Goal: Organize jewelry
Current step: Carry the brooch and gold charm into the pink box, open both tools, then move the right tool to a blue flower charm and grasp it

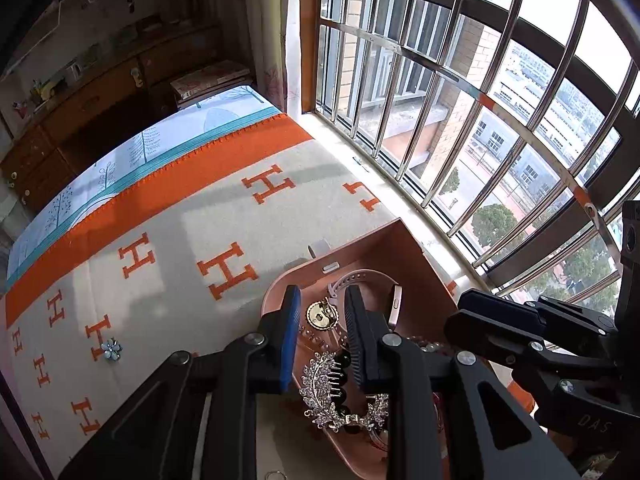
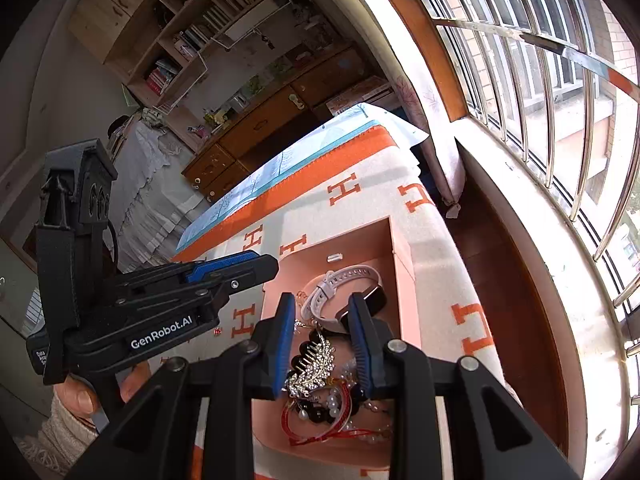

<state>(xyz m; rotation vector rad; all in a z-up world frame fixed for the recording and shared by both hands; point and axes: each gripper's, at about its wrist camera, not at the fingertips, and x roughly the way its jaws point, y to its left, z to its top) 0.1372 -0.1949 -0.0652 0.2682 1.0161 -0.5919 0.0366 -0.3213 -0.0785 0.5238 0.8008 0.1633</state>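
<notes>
A pink jewelry box (image 1: 416,256) (image 2: 400,240) sits on the H-patterned blanket near the window. It holds a rhinestone leaf hair comb (image 1: 322,384) (image 2: 316,364), a gold round brooch (image 1: 320,314), a white-strapped watch (image 2: 340,280), pearls and red cord bracelets (image 2: 316,420). My left gripper (image 1: 322,312) is open and empty above the box. My right gripper (image 2: 320,320) is open and empty over the comb. A small blue flower brooch (image 1: 111,347) lies alone on the blanket at the left.
The blanket (image 1: 180,240) covers a bed beside a barred window (image 1: 460,100). A wooden sill (image 2: 520,300) runs along the right edge. The other gripper's body (image 2: 140,304) hangs to the left of the box.
</notes>
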